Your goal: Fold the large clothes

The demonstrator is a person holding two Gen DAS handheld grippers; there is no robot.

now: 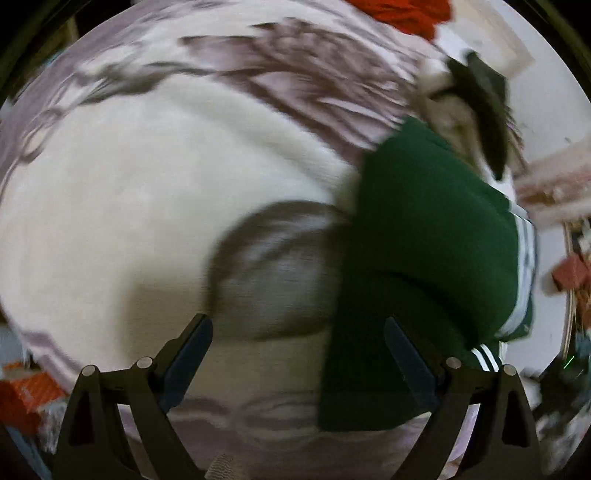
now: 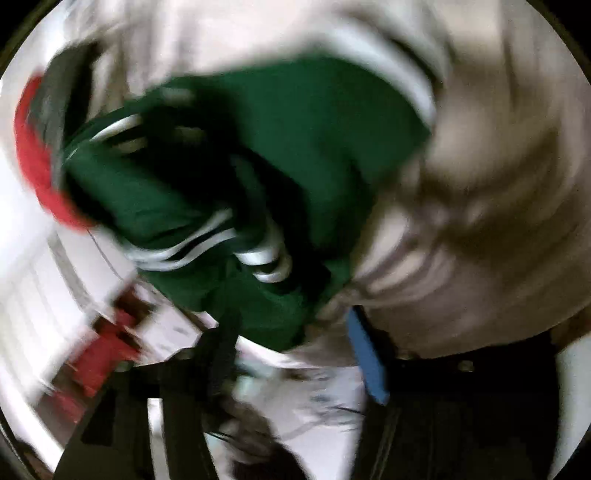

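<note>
A white garment (image 1: 147, 206) lies spread over a mauve patterned bed cover (image 1: 303, 74) in the left wrist view. A dark green garment with white stripes (image 1: 424, 258) lies bunched on its right side. My left gripper (image 1: 299, 354) hangs over the white garment's near edge, open, with nothing between its fingers. The right wrist view is badly blurred. There the green striped garment (image 2: 295, 147) fills the middle, with cream cloth (image 2: 498, 184) to its right. My right gripper (image 2: 295, 350) has its jaws apart, and the green garment's lower tip hangs between them.
A red cloth (image 1: 406, 14) lies at the far edge of the bed. A dark blurred shape (image 1: 484, 110) hangs above the green garment; I cannot tell what it is. Red boxes (image 1: 22, 398) and clutter (image 1: 576, 280) sit on the floor at both sides.
</note>
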